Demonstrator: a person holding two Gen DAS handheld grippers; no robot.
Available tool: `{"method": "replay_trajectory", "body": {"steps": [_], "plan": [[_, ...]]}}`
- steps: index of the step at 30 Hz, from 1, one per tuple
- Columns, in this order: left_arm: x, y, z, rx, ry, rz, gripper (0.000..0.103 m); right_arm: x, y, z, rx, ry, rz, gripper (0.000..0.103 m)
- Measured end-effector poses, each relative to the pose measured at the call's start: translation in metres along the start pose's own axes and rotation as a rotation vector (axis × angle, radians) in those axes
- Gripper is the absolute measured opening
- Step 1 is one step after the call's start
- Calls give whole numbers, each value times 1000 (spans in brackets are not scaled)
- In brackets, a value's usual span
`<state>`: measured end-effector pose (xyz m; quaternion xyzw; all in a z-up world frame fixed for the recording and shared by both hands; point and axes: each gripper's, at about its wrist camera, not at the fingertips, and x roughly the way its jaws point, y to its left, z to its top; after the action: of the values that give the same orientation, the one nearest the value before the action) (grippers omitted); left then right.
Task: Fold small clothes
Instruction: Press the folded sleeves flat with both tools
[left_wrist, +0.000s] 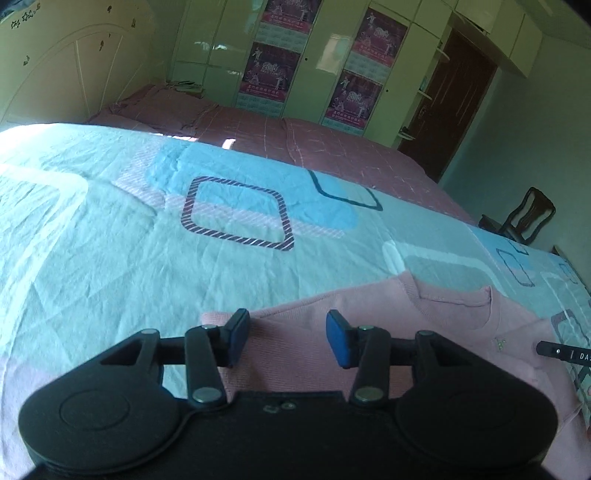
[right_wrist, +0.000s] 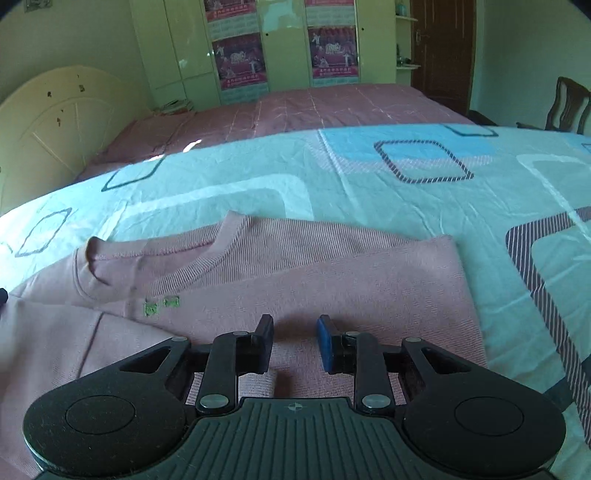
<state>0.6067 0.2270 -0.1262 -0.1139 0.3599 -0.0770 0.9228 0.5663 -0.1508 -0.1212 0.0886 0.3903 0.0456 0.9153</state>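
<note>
Left gripper (left_wrist: 287, 338) hangs over the pink top (left_wrist: 424, 332), jaws apart and empty. Right gripper (right_wrist: 295, 341) (narrower gap) also grasps nothing, above the same top (right_wrist: 295, 266), which lies partly folded on the blue sheet (right_wrist: 369, 184).

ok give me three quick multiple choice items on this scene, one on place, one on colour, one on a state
1. Where does the pink sweater lie?
A on the patterned sheet
B on a chair
C on the floor

2. What colour is the small emblem on its chest?
A red
B green
C black

3. How do the right gripper fingers stand?
A clamped on a sleeve
B apart, holding nothing
C gripping the collar

Key: 1 A, sheet shows all around it; 2 B, green marks below the neckline; 3 B, a clear gap with only flat knit beyond.
</note>
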Motion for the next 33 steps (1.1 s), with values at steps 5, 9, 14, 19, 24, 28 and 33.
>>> {"method": "replay_trajectory", "body": {"steps": [5, 9, 14, 19, 24, 28, 33], "plan": [[-2, -20, -33, 74, 10, 4, 44, -2, 72, -11, -108, 5, 201, 26], [-30, -14, -62, 18, -34, 14, 45, 17, 96, -28, -188, 54, 216, 26], [-71, -19, -92, 57, -59, 51, 45, 10, 76, -35, -135, 47, 185, 26], [-79, -18, -100, 40, -47, 66, 46, -4, 102, -42, -175, 42, 260, 26], [-101, -34, -103, 43, -88, 48, 49, -10, 110, -59, -242, 72, 196, 26], [-80, -43, -114, 51, -21, 65, 51, -17, 121, -68, -254, 68, 233, 26], [-95, -37, -114, 32, -42, 110, 48, -21, 91, -67, -222, 90, 128, 26]]}}
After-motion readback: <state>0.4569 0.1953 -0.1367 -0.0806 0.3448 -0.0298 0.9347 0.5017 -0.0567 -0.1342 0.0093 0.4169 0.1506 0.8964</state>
